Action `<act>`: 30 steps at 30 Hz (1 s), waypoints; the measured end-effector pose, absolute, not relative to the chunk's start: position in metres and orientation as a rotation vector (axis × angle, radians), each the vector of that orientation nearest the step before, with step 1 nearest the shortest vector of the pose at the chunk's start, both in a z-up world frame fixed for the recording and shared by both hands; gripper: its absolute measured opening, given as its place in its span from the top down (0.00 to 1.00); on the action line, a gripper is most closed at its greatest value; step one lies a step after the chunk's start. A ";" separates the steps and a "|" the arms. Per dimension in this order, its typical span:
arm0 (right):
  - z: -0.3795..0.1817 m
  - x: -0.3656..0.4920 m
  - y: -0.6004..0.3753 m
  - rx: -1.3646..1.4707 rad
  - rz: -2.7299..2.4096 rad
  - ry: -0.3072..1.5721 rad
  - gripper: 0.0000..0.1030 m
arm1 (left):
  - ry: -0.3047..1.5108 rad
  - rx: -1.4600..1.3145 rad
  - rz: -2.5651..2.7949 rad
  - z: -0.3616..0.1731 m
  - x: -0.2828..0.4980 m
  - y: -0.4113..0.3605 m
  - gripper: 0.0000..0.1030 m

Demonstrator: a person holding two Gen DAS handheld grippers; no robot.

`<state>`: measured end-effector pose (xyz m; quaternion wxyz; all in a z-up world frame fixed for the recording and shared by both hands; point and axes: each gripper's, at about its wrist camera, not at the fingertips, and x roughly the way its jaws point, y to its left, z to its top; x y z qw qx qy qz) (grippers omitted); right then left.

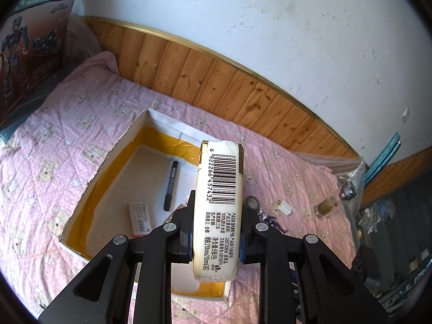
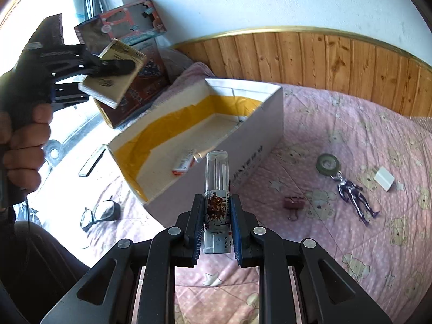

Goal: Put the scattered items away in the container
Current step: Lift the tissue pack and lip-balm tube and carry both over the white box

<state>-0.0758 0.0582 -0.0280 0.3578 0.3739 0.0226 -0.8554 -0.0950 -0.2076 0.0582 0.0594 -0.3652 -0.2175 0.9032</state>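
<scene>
Left gripper: the black two-finger left gripper (image 1: 216, 232) is clamping a cream, gold-edged pack of tissues with a barcode (image 1: 218, 208) by its broad faces, jaws only slightly apart; in the right wrist view the same gripper (image 2: 108, 67) is carrying the pack (image 2: 113, 73) in the air, up and to the left of the container, with a person's hand (image 2: 24, 151) gripping the handle.

Right gripper: the black right gripper (image 2: 216, 224) is squeezing a clear plastic cylinder with a grey printed base (image 2: 217, 189), jaws nearly closed on its lower part; the cylinder is pointing toward the container's near corner.

Container: the white open cardboard box with yellow tape along its inner walls (image 1: 89, 178) is sitting on the pink bear-print quilt (image 1: 67, 124).

Inside the container: a black marker pen (image 1: 170, 186) and a small white carton with red print (image 1: 140, 217) are lying on the box floor, apart from one another.

Still scattered on the quilt: a roll of grey-green tape (image 2: 327, 164), a silver-purple toy figure (image 2: 353, 197), a small white block (image 2: 384, 179), a dark red binder clip (image 2: 293, 206) and black-rimmed glasses (image 2: 98, 214) are lying outside the box; a small glass jar with a metal cap (image 1: 332, 202) is lying near the quilt's far edge.
</scene>
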 end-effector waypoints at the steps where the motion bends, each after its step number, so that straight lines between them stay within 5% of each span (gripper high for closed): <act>1: -0.026 -0.074 0.057 0.955 -2.207 0.064 0.81 | -0.655 -1.106 2.737 0.058 -0.096 -0.209 0.77; 30: 0.008 -0.080 -0.002 0.899 -2.142 0.004 0.81 | -0.672 -1.230 2.752 0.030 -0.156 -0.238 0.77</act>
